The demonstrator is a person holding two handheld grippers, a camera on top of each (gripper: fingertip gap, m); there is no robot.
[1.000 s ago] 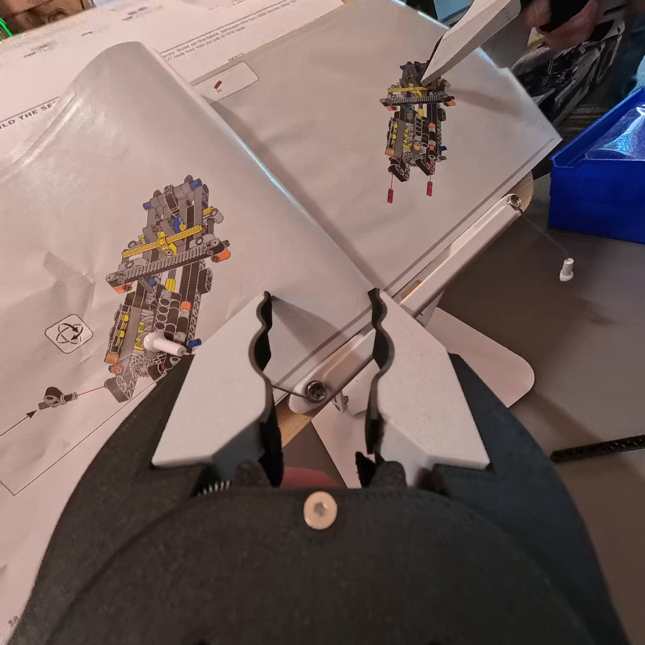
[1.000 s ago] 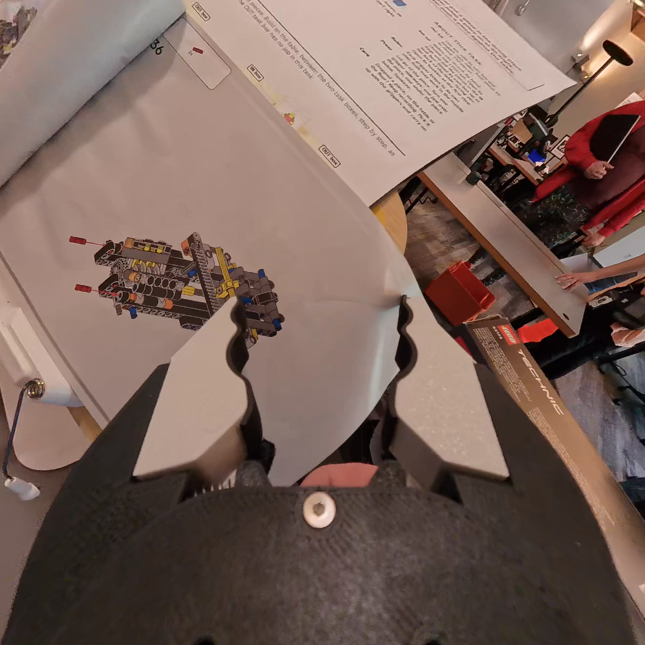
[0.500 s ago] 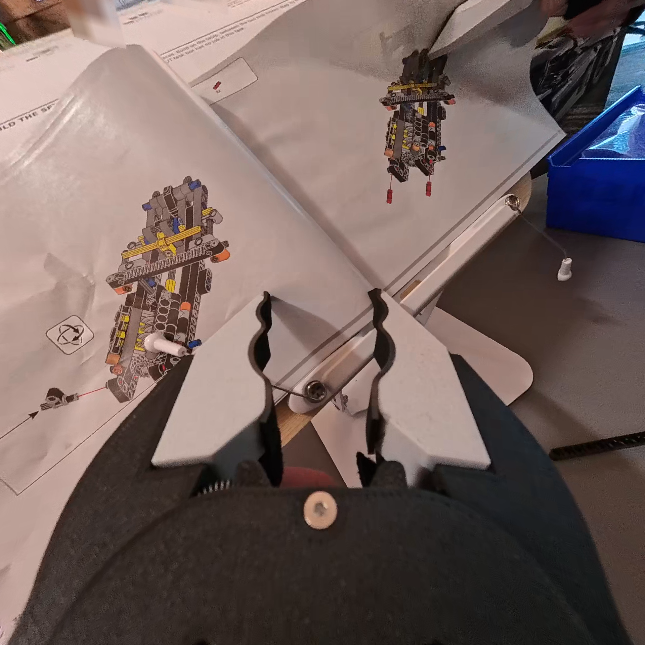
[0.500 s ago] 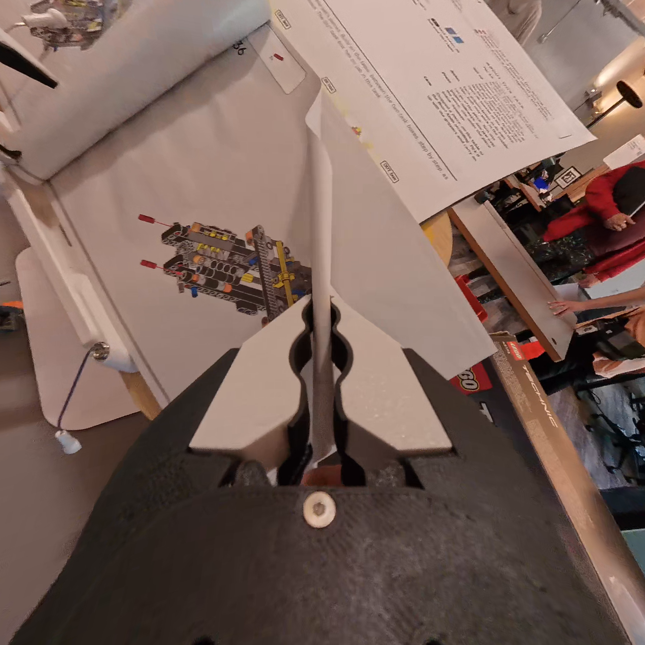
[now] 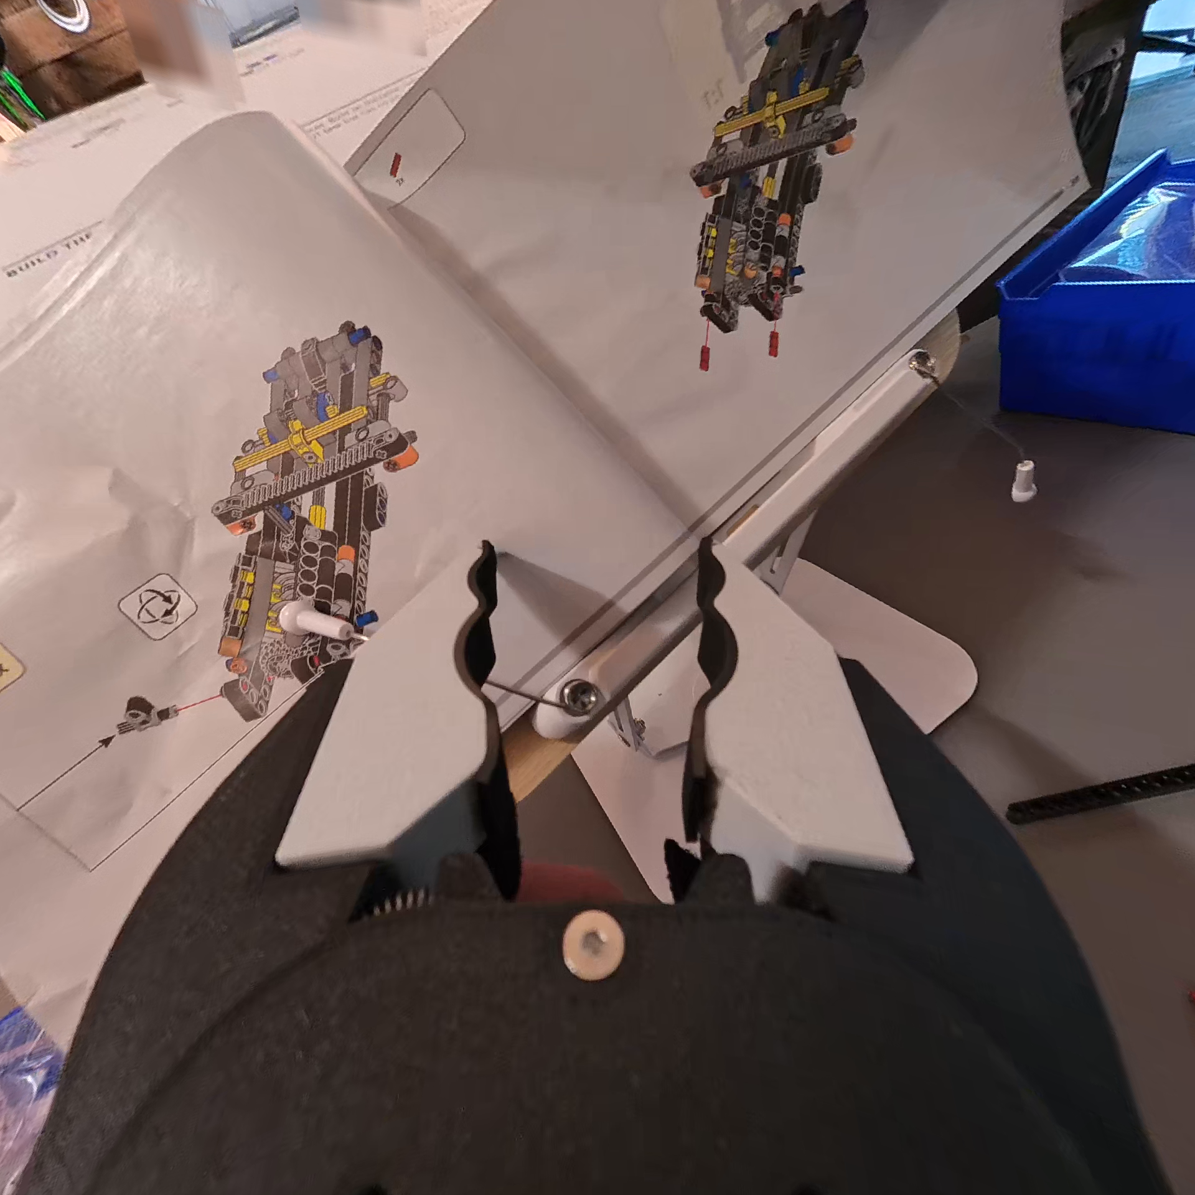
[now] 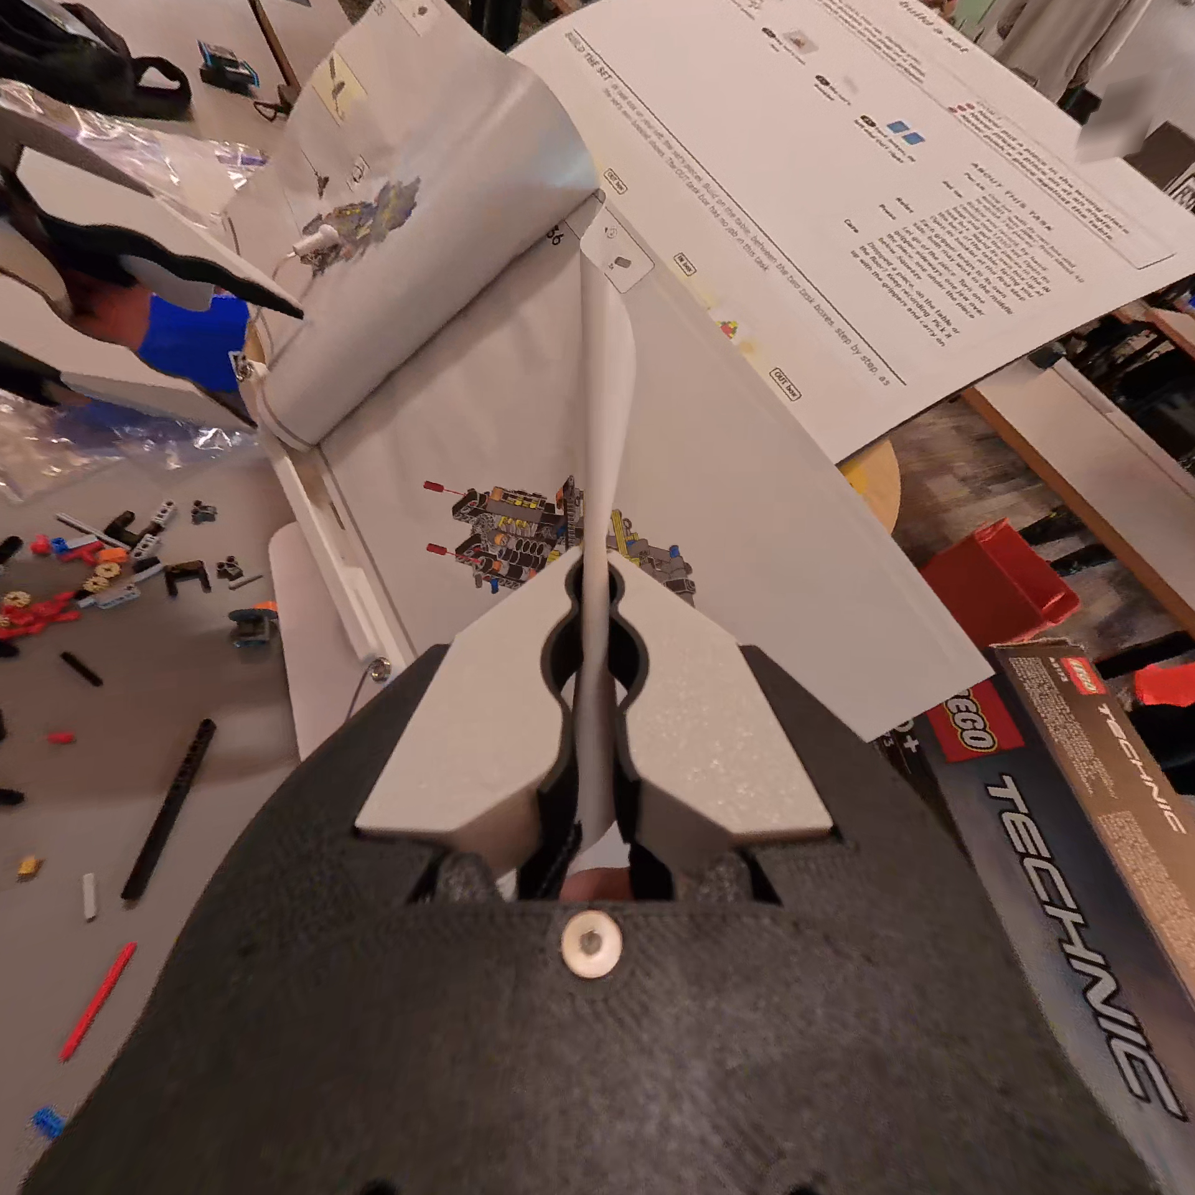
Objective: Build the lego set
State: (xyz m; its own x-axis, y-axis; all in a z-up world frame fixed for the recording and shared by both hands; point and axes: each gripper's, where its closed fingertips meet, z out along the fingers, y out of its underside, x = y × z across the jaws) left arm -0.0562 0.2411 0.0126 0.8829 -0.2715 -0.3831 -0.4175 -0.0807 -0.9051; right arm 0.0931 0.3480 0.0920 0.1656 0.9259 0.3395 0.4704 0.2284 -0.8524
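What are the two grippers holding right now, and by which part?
The right gripper pinches a lifted page of the instruction booklet by its free outer edge. The left gripper is open, holding nothing.

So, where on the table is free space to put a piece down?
Bare grey table lies between the stand's white base, the blue bin and the black toothed beam. Left of the stand, loose pieces crowd it.

Two hand-held grippers (image 6: 598,582) (image 5: 595,562), one instruction booklet (image 6: 517,401), one blue bin (image 5: 1099,310)
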